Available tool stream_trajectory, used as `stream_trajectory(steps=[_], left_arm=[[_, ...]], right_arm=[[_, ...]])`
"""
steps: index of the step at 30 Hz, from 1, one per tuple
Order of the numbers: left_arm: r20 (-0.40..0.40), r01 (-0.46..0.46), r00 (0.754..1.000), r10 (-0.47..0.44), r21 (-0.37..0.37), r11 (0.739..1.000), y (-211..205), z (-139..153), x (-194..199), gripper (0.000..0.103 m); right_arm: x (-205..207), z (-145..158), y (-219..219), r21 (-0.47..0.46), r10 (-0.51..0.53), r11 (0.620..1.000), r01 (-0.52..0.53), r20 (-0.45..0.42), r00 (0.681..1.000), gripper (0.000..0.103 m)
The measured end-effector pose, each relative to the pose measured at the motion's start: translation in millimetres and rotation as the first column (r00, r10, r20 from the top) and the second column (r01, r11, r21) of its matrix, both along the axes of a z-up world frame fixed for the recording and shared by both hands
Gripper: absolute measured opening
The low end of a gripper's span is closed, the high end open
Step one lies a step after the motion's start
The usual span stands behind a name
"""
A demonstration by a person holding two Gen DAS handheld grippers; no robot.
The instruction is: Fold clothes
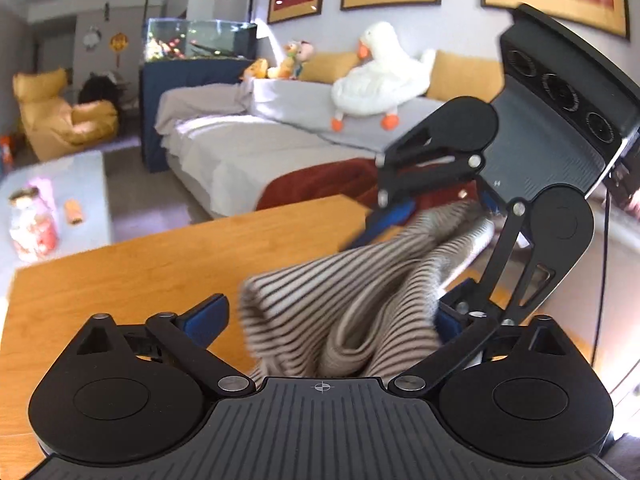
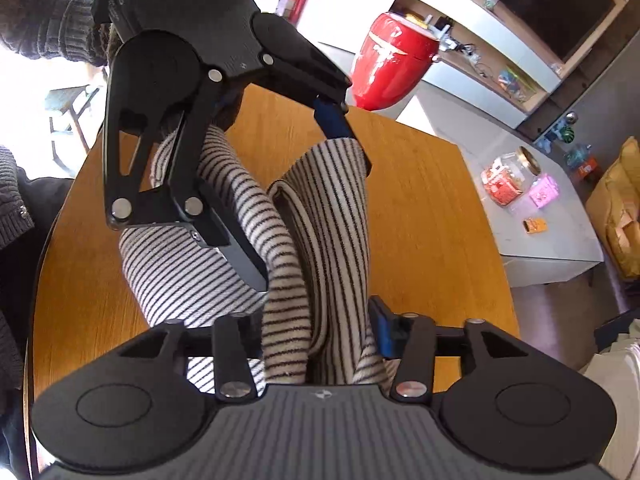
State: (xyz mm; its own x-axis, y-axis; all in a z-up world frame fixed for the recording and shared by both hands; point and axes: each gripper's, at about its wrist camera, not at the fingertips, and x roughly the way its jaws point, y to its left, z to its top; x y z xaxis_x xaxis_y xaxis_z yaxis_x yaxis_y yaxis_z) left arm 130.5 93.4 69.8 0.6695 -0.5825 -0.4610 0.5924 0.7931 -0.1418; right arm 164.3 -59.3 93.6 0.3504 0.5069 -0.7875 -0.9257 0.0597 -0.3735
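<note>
A cream garment with thin black stripes (image 1: 344, 320) lies bunched on the wooden table (image 1: 120, 272). My left gripper (image 1: 328, 320) stands wide open around a fold of it, its left pad (image 1: 204, 320) clear of the cloth. In the right wrist view the garment (image 2: 320, 232) runs in two rolled folds between the jaws of my right gripper (image 2: 308, 324), which stand apart, the cloth loose between them. The left gripper (image 2: 308, 212) faces it from above, with the folds between its fingers. The right gripper (image 1: 424, 264) shows at the right of the left wrist view.
Beyond the table's (image 2: 432, 220) far edge stand a sofa with a white goose plush (image 1: 380, 76), a red blanket (image 1: 320, 184) and a fish tank (image 1: 200, 40). A low white table (image 2: 552, 240) holds a glass jar (image 2: 508, 180). A red urn (image 2: 392, 64) stands nearby. A knit sleeve (image 2: 48, 12) shows top left.
</note>
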Motion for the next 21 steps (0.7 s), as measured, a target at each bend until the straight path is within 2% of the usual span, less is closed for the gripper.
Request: stream_trajectory(steps=[1,3,4,6,8,11,13,15,16,17,18,19,21], left_arm=[[-0.011,0.008,1.000,-0.009,-0.024,1.000,3,0,3,0.092],[-0.026,0.009,1.000,-0.010,-0.044,0.999,8,-4,6,0.087],[-0.034,0.010,0.999,-0.011,-0.053,0.999,11,-6,8,0.084],[-0.051,0.013,0.999,-0.017,-0.088,0.996,17,-10,10,0.079],[-0.070,0.023,0.997,-0.032,-0.129,0.991,23,-13,12,0.075],[-0.086,0.044,0.995,-0.058,-0.162,0.986,29,-16,11,0.062],[-0.089,0.061,0.993,-0.077,-0.173,0.983,31,-16,7,0.055],[-0.076,0.092,0.992,-0.105,-0.167,0.982,29,-15,-4,0.054],[-0.071,0.106,0.990,-0.119,-0.158,0.982,26,-15,-11,0.054],[-0.070,0.119,0.989,-0.129,-0.143,0.983,23,-15,-18,0.054],[-0.069,0.128,0.988,-0.138,-0.126,0.984,20,-15,-26,0.054],[-0.068,0.137,0.987,-0.145,-0.109,0.984,16,-15,-32,0.054],[-0.064,0.149,0.986,-0.155,-0.094,0.984,13,-15,-41,0.054]], right_arm=[[0,8,-6,0.028,-0.027,0.999,0.026,0.017,0.999,0.067],[1,23,-23,0.098,-0.114,0.989,0.111,0.027,0.993,0.071],[-1,28,-33,0.141,-0.164,0.977,0.160,0.022,0.986,0.076],[-4,38,-52,0.226,-0.264,0.940,0.256,0.006,0.965,0.083],[-8,37,-64,0.290,-0.381,0.883,0.370,-0.021,0.924,0.086],[-1,30,-73,0.356,-0.530,0.756,0.549,-0.159,0.833,0.086],[18,20,-80,0.407,-0.586,0.616,0.674,-0.335,0.738,0.086],[37,9,-88,0.422,-0.597,0.458,0.782,-0.506,0.623,0.086],[45,2,-93,0.424,-0.570,0.387,0.819,-0.588,0.574,0.077],[50,-6,-96,0.420,-0.528,0.343,0.840,-0.653,0.542,0.069],[55,-14,-99,0.412,-0.484,0.303,0.859,-0.710,0.511,0.057],[56,-20,-101,0.403,-0.458,0.289,0.869,-0.739,0.495,0.051],[52,-26,-101,0.410,-0.448,0.298,0.862,-0.738,0.505,0.039]])
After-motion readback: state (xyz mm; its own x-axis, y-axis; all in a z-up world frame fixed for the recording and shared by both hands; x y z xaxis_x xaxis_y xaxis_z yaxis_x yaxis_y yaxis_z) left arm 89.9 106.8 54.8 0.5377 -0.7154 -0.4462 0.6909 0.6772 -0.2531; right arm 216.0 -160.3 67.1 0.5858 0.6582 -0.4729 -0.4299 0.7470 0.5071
